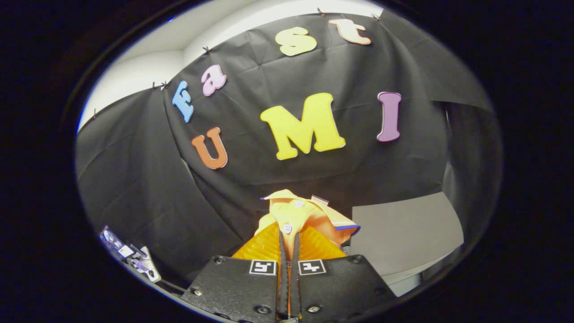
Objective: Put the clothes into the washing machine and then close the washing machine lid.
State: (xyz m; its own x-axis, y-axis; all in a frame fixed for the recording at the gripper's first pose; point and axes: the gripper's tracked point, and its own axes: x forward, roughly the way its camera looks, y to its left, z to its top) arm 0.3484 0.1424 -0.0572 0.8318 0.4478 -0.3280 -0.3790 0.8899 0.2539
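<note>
Small packets [130,258] lie off to the left. Gripper [289,244] w/ jaws nearly closed, pinching the shirt [300,215] by its button placket, held up against the wall. Soft, light, floppy; prob. best gripped at a bunched fold. Grey panel [403,233] at right.

We are in a staged recording booth, not a lived-in home: black cloth [134,179] pinned up in folds forms the wall. Above it we see a plain white wall [148,67].
</note>
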